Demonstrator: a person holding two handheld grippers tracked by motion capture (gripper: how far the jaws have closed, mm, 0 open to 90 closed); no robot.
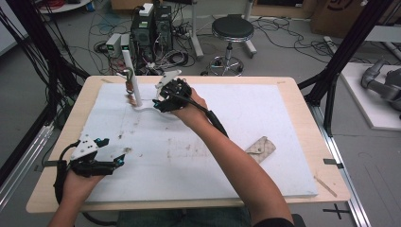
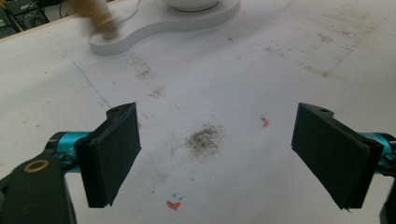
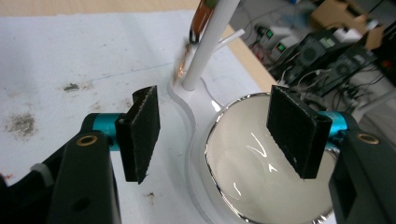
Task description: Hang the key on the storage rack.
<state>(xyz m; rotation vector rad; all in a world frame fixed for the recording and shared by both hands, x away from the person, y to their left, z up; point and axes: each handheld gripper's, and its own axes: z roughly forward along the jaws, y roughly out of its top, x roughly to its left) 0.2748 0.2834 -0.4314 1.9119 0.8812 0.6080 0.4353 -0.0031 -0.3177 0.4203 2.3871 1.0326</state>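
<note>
A white stand (image 1: 137,105) sits at the far left of the white board, its upright pole (image 1: 131,75) carrying a hook near the top. A small brown-orange item (image 1: 128,86) hangs from that hook, blurred. The stand's base holds a white bowl with a shiny rim (image 3: 252,158). My right gripper (image 1: 163,97) hovers open just over this bowl (image 3: 219,135), jaws either side of its near rim, nothing between them. The pole (image 3: 208,42) rises just beyond. My left gripper (image 1: 112,151) is open over bare board (image 2: 217,154) at the front left, the stand base (image 2: 163,23) far ahead.
A beige quilted pouch (image 1: 261,147) lies on the board (image 1: 265,109) to the right of my right forearm. The board is stained with dark smudges (image 2: 204,138). Beyond the table's far edge are computers (image 1: 151,28), cables and a stool (image 1: 231,30). Black frame posts (image 1: 338,56) stand at both sides.
</note>
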